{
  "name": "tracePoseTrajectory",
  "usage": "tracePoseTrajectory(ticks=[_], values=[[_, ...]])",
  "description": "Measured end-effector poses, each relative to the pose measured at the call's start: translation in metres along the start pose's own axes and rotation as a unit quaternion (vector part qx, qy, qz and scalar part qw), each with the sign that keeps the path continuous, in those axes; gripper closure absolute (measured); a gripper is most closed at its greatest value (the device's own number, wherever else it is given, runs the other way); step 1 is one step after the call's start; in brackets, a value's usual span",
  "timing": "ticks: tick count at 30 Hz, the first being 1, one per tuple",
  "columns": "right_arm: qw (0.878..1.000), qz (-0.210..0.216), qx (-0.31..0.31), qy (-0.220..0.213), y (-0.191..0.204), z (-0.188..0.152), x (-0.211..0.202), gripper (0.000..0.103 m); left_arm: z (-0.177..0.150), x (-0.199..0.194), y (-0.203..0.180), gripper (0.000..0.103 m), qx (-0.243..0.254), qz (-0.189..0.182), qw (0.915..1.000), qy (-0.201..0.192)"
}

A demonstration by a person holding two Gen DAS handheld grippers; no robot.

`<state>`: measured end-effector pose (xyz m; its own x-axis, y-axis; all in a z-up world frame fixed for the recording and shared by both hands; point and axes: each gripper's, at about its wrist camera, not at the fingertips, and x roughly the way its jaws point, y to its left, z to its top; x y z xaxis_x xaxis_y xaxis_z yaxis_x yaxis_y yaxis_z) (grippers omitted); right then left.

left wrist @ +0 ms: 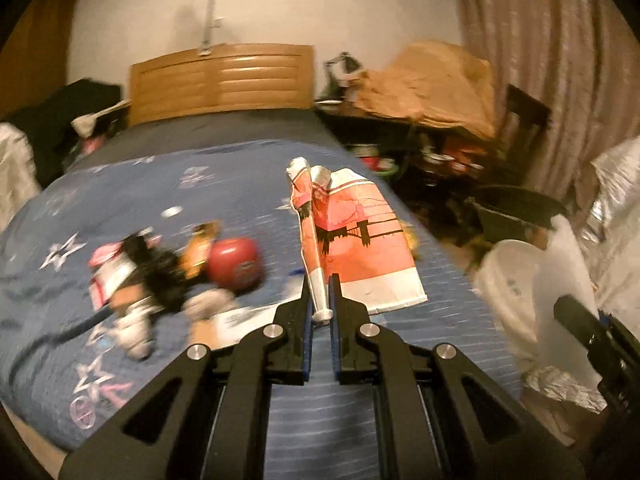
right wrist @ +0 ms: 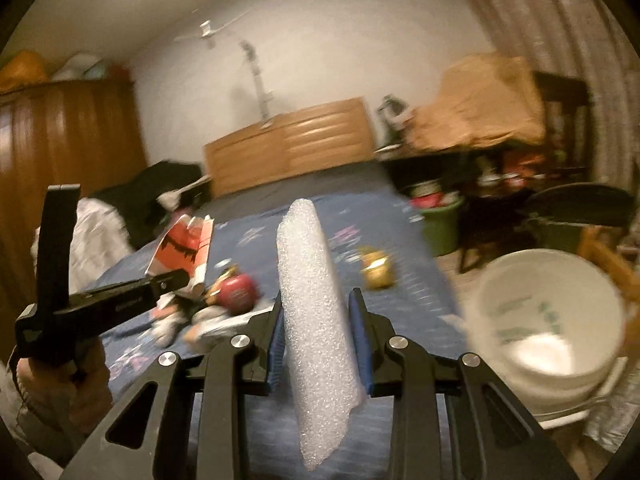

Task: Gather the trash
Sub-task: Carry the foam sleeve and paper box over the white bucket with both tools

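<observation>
Carrying trash toward the bucket [right wrist: 548,328], the white pail just off the bed's [left wrist: 168,184] right edge, mouth up and seemingly empty inside. Lying right of both hand-held grippers, nearer the right one; a judgement, then, that the foam goes in first.

Spreading left of the bucket, the bed with a blue starred cover, wooden headboard [left wrist: 224,80] at its far end. Behind the bucket, a cluttered dark desk under a brown sheet, a curtain [left wrist: 560,60] along the wall, and a wardrobe [right wrist: 68,140] far left of the bucket.

Gripping a foam strip [right wrist: 316,320], the right hand-held gripper [right wrist: 318,312]: jaws partway closed, pads pressing both flanks, long axis running up and away from the jaws with one end hanging below them. Needs tipping end-first toward the bucket's mouth, or may catch the rim.

Pinching a folded orange-and-white carton [left wrist: 352,240] by its lower edge, the left hand-held gripper [left wrist: 322,300]: jaws nearly shut, carton standing upward from the tips, held left of the bucket above the bed.

Remaining on the cover, farther left of the bucket: a red round lid or can [left wrist: 236,266], a blurred heap of wrappers [left wrist: 136,280] beside it, and a small gold wrapper [right wrist: 376,270] between heap and bucket. Too blurred to tell more.
</observation>
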<state>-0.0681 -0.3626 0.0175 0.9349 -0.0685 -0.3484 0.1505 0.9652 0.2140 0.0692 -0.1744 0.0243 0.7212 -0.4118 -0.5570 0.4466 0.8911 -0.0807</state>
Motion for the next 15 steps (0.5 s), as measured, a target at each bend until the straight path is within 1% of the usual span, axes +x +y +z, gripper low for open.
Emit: tracePoseTrajectory(ticks=[3, 5, 7, 12, 15], values=[[0.999, -0.046, 0.015, -0.021, -0.038, 0.011, -0.021, 0.072, 0.009, 0.009, -0.039, 0.097, 0.027, -0.030, 0.9992, -0.003], [0.996, -0.082, 0.031, -0.033, -0.069, 0.019, -0.038, 0.072, 0.013, 0.017, -0.066, 0.097, 0.046, -0.053, 0.9976, -0.002], [0.992, -0.109, 0.041, -0.039, -0.093, 0.024, -0.047, 0.072, 0.017, 0.027, -0.095, 0.097, 0.066, -0.075, 0.9950, 0.002], [0.985, -0.158, 0.052, -0.042, -0.149, 0.032, -0.068, 0.072, 0.027, 0.056, -0.156, 0.097, 0.105, -0.120, 0.9871, 0.017], [0.982, -0.174, 0.062, -0.037, -0.176, 0.037, -0.070, 0.072, 0.030, 0.073, -0.194, 0.097, 0.136, -0.136, 0.9812, 0.021]])
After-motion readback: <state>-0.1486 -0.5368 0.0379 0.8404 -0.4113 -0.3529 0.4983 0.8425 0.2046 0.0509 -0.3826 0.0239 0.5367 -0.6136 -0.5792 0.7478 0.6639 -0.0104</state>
